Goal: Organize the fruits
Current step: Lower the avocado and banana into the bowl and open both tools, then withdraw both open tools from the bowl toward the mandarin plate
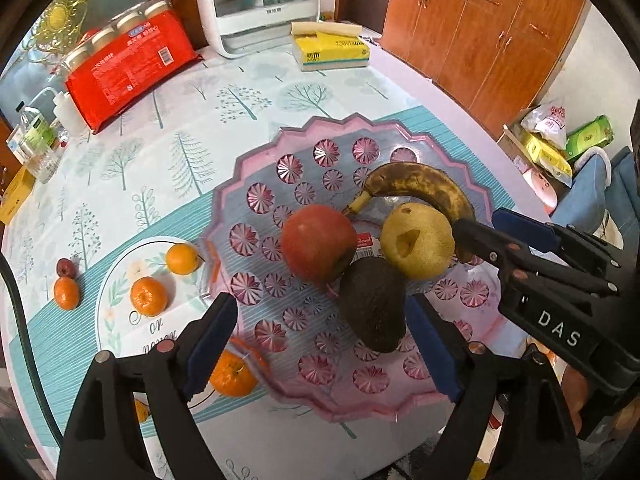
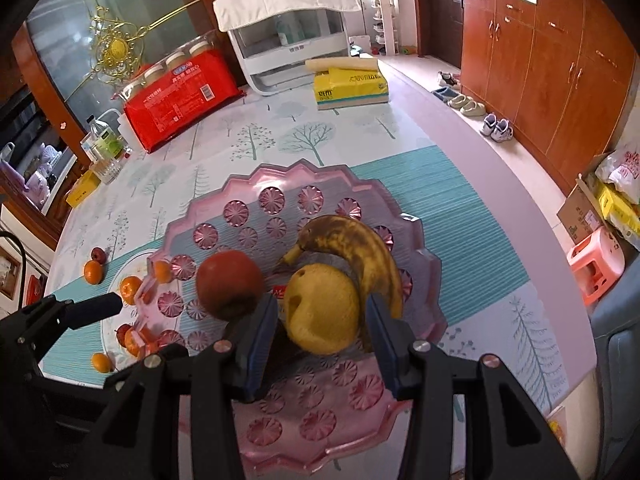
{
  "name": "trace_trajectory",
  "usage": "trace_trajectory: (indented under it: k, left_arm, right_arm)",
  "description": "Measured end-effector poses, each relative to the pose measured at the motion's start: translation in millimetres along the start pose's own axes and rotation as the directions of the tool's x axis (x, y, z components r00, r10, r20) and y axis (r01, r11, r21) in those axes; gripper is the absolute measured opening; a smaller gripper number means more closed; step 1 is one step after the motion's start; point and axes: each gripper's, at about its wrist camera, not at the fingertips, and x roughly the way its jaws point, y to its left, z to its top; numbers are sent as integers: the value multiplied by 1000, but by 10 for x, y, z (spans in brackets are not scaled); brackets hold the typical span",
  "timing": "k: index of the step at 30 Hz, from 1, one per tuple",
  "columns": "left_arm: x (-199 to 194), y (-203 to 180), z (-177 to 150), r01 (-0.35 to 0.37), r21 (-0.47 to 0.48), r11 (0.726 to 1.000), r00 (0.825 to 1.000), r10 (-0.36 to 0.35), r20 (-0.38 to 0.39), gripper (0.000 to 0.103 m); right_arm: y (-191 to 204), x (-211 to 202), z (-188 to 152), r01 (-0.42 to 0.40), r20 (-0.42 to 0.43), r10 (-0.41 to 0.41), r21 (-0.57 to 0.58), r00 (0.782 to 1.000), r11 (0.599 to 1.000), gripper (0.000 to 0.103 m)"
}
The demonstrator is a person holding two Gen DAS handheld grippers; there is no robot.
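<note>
We see a pink scalloped tray (image 1: 256,168) on the tree-print tabletop (image 1: 168,128), w/ four fruits bunched at its middle-right: red apple (image 1: 318,248), yellow pear (image 1: 416,240) just right of it, dark avocado (image 1: 374,306) on the near side touching both, and a brown-spotted banana (image 1: 420,188) curving round the far side of the pear. Left tongs (image 1: 320,348) stand wide apart above the tray's near part, nothing clamped; the avocado sits btwn the two blue pads but neither pad presses on it. Right tongs (image 2: 320,346) are partly apart, pads either side of the pear's near end in the right wrist view; we can't tell if they press on it. From the left wrist view the right tongs come in from the right, tips by the pear and banana. Left of the tray a white plate (image 1: 116,280) holds two mandarins (image 1: 149,296), a third mandarin (image 1: 234,376) shows near the left pad, and one more w/ a small red fruit (image 1: 64,267) lies on the tabletop further left. Far side: red multipack (image 1: 128,68), yellow tissue pack (image 1: 332,50), white appliance (image 1: 260,12).
</note>
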Motion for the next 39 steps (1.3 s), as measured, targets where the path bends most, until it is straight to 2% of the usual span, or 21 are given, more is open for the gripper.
trace_trajectory:
  k: [11, 20, 27, 35, 39]
  left_arm:
    - [-417, 129, -100, -17, 17, 1000, 996, 16, 90, 86]
    - [-793, 485, -139, -32, 4, 999, 985, 31, 167, 86]
    - [-1107, 986, -172, -58, -34, 998, 975, 64, 212, 86]
    - [-1566, 1858, -233, -104, -138, 985, 952, 138, 273, 87]
    - [-1696, 2268, -272, -126, -180, 976, 941, 175, 289, 90]
  right_arm:
    - [214, -300, -73, 14, 60, -13, -5, 998, 1000, 46]
    - [483, -553, -51, 35, 117, -35, 7, 992, 999, 46]
    - [828, -748, -24, 51, 166, -52, 11, 985, 999, 46]
    - [1284, -868, -7, 51, 196, -51, 6, 979, 999, 46]
    - [1530, -839, -24, 61, 191, -58, -9, 980, 998, 46]
